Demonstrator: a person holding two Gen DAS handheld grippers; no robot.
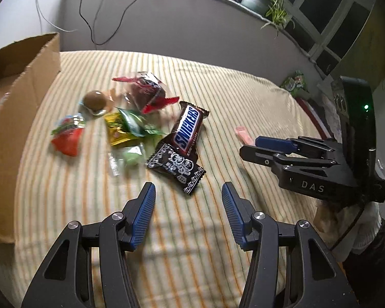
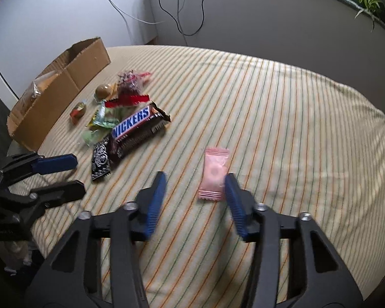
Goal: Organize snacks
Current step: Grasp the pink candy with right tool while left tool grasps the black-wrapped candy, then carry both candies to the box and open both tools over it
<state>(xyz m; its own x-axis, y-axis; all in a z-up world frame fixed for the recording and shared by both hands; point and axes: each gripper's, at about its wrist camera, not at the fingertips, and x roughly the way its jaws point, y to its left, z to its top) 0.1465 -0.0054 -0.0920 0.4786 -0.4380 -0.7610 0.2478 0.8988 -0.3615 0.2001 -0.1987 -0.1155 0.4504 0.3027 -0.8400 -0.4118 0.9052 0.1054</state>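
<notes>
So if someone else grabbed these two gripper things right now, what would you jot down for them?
Left gripper: open, empty, just short of the black patterned candy.
Right gripper: open, empty, around the pink sachet, which lies flat, alone on the striped cloth.
Snack pile: Snickers bar partly over the black candy, with several small wrapped sweets behind it.
Cardboard box sits at the left edge of the cloth; something wrapped in clear plastic is already inside.
Left to do: the pile and the pink sachet are not yet sorted, presumably into the box.
</notes>
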